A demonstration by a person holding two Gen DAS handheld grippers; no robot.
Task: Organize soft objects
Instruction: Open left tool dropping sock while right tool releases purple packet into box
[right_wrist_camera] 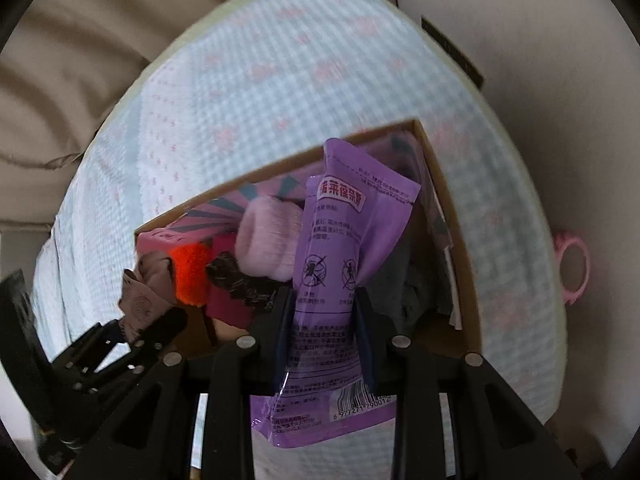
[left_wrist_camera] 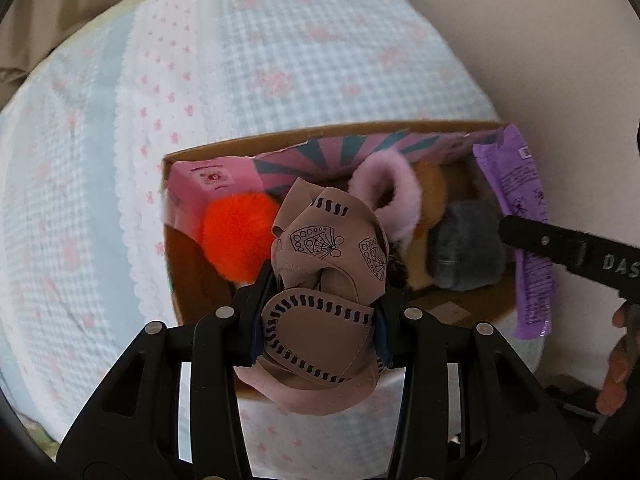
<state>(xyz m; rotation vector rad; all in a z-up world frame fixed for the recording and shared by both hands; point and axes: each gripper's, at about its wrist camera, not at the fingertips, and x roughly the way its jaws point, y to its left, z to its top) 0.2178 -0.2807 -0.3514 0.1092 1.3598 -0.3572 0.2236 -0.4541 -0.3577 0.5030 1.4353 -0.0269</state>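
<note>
Right now my left hand-held gripper (left_wrist_camera: 320,312) is clamped on one tan soft shoe (left_wrist_camera: 328,280), a limp suede-like piece with dark stitch marks round the sole and printed fan-shaped motifs on the upper; it hangs just over the near edge of the cardboard box (left_wrist_camera: 240,148). My right hand-held gripper (right_wrist_camera: 324,320) is pinched shut on one purple sachet (right_wrist_camera: 340,248), a flat, glossy plastic packet with a torn top corner, printed text, two pest symbols and a barcode at its lower end, and it too is over the box, towards its right end.

Inside the box I count one orange fluffy pom-pom (left_wrist_camera: 236,236), one pale pink furry ring-shaped piece (left_wrist_camera: 396,196), one grey plush lump (left_wrist_camera: 464,252), one brownish-yellow furry piece (left_wrist_camera: 432,188) and one pink carton (left_wrist_camera: 200,188) leaning at the left wall. A pink and teal striped card (left_wrist_camera: 340,152) lines the far wall. The box is a plain brown rectangle, open at the top.

It sits on a bed covered by a pale blue gingham quilt (left_wrist_camera: 280,60) with pink flower prints and a scalloped white band (left_wrist_camera: 152,120). One pink plastic ring (right_wrist_camera: 574,268) lies off the bed's right edge.
</note>
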